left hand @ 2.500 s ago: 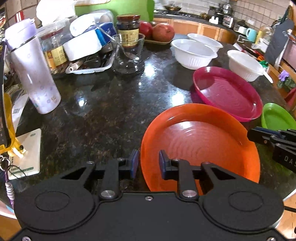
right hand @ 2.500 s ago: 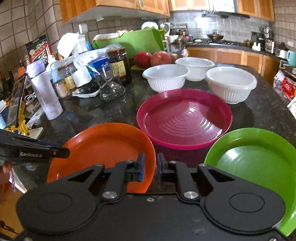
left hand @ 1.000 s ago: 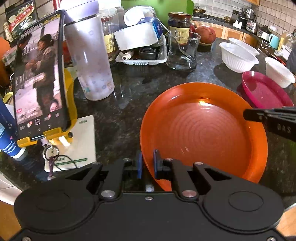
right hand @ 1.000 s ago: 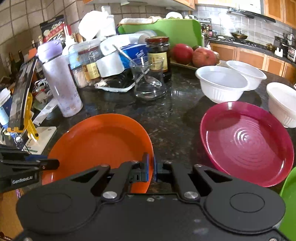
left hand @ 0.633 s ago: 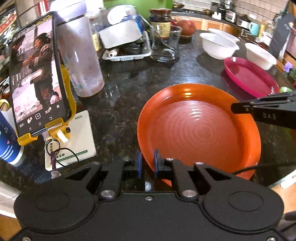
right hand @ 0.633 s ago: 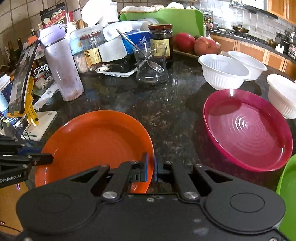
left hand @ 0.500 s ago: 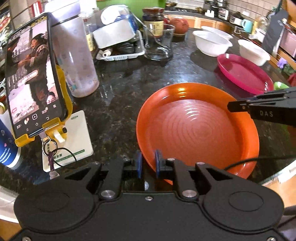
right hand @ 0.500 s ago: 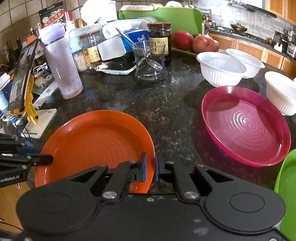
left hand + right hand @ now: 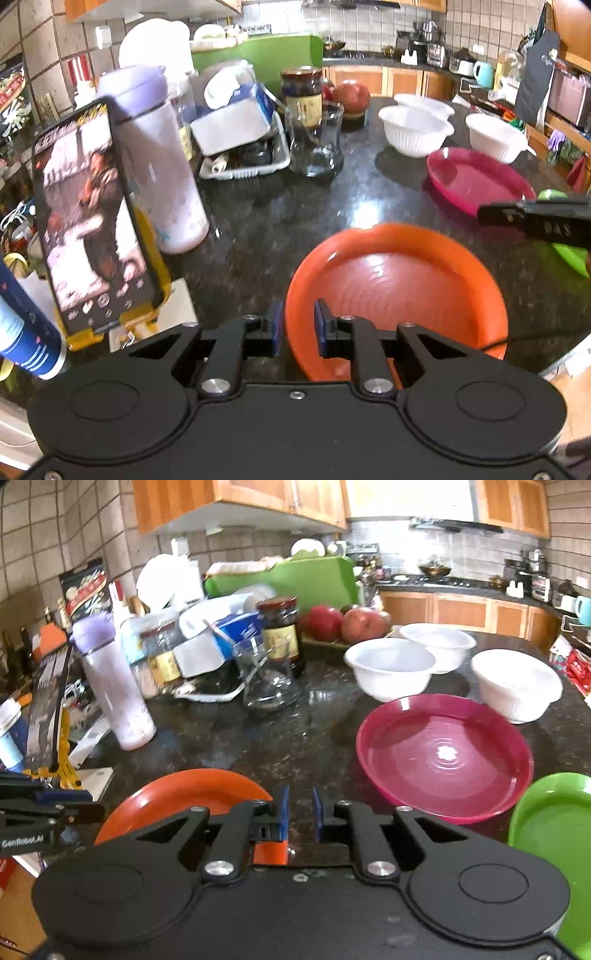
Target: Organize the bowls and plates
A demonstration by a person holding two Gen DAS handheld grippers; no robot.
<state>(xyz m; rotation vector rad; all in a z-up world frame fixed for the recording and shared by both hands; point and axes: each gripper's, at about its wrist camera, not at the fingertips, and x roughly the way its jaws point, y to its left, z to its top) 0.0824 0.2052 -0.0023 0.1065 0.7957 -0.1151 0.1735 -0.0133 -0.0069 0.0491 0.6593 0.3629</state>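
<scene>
The green plate (image 9: 554, 853) is cut off at the right edge; the orange plate's (image 9: 184, 797) near rim is hidden.

A phone (image 9: 92, 221) leans in a yellow stand (image 9: 151, 258) at the left edge of a dark granite counter (image 9: 295, 206), just beside a lilac bottle (image 9: 159, 166). Behind them, a dark jar (image 9: 282, 631) stands behind a glass with a spoon (image 9: 266, 683), near red apples (image 9: 343, 624) and a green cutting board (image 9: 295, 579).
</scene>
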